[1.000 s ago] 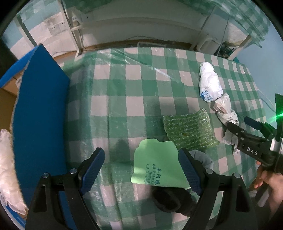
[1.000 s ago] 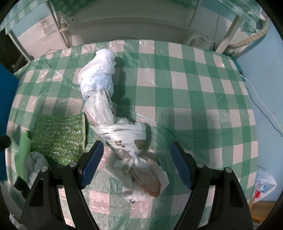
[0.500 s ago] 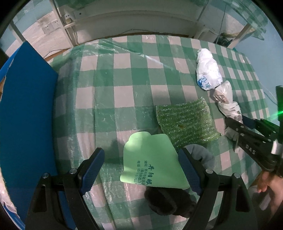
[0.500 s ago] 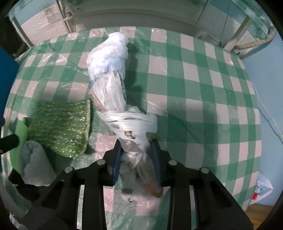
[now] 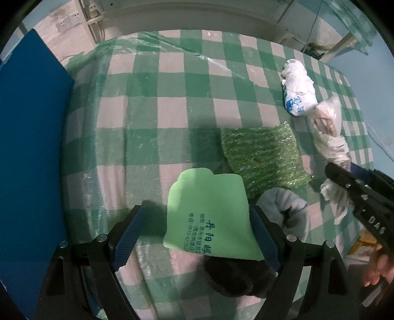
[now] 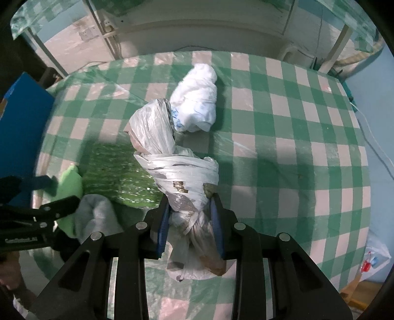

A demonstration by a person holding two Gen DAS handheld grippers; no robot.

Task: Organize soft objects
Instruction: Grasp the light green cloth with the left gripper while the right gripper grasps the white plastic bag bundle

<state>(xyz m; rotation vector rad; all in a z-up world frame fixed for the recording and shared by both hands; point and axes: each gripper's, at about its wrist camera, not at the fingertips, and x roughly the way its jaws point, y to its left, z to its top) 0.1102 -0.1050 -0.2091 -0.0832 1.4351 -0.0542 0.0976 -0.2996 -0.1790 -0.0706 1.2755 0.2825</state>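
Note:
My right gripper (image 6: 189, 217) is shut on the knotted lower end of a twisted clear plastic bag bundle (image 6: 170, 157), which hangs a little above the checked table. The same bundle (image 5: 330, 137) and my right gripper (image 5: 344, 172) show at the right in the left wrist view. A white plastic bag bundle (image 6: 197, 103) lies just beyond it. My left gripper (image 5: 194, 229) stands open and points down over a light green cloth (image 5: 206, 209) with printed characters. Beside the cloth lie a green bubble-wrap sheet (image 5: 261, 157), a grey sock (image 5: 283, 206) and a dark sock (image 5: 236, 278).
A blue board (image 5: 29, 147) stands along the table's left side. The green and white checked tablecloth (image 5: 172, 110) is covered with clear plastic. A wall with sockets (image 5: 66, 22) lies beyond the far edge. A person's hand (image 5: 379, 268) holds the right gripper.
My right gripper went from open astride the clear bag bundle to shut on its knotted end, then lifted it slightly leftward. The left gripper stayed open over the green cloth.

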